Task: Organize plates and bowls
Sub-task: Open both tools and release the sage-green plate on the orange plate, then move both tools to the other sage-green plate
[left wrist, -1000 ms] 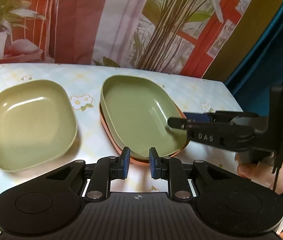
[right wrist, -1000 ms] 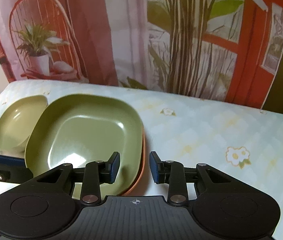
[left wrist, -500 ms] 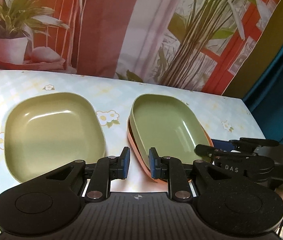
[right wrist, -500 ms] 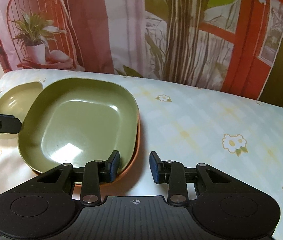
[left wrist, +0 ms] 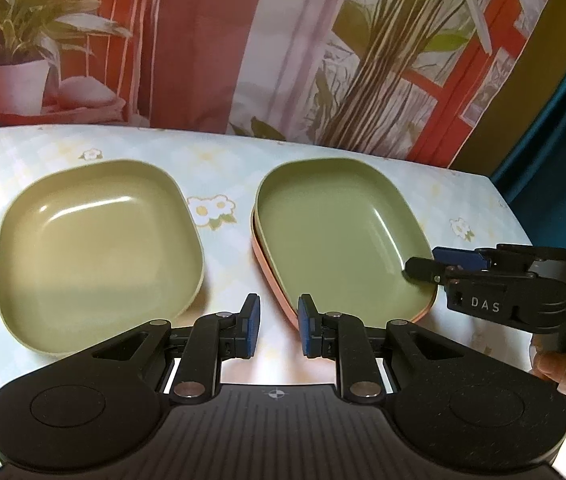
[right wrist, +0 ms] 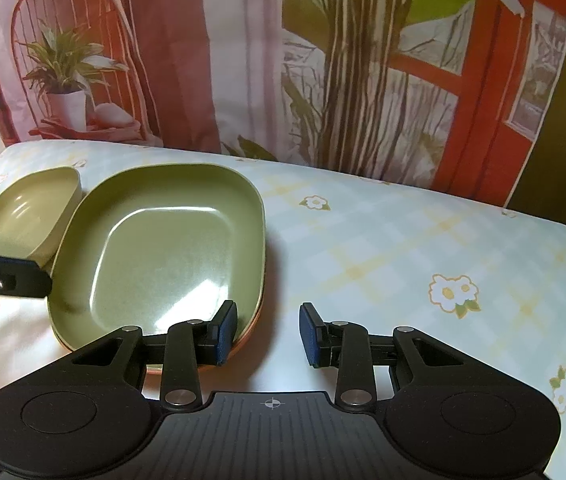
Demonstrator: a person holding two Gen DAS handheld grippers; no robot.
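Fingers first: your left gripper had its blue pads parted with nothing between them, hovering over the cloth in the gap between the two dishes. Your right gripper was spread wider, also empty, its left pad just over the near rim of the stacked plates.

Going from largest to smallest, the table, under a pale checked cloth with daisies, carried everything. On it in the left view, the green plate sat at about 1 o'clock from your left gripper, nested on an orange plate of which only a thin rim showed at its near-left edge. The green bowl stood alone at about 10 o'clock, near the stack but apart from it.

I counted two plates, one green and one orange, and one bowl; nothing else of the kind was in view.

Judging by their glossy, even look, these pieces were probably light, stiff plastic or melamine: not fragile, but slick. The bowl was likely the piece left to sort. Its raised wall was the place to take hold, one pad inside and one outside the near rim, pinched firmly so the smooth surface would not slide. Lifted by one edge it would want to tip, so you needed to keep it level.
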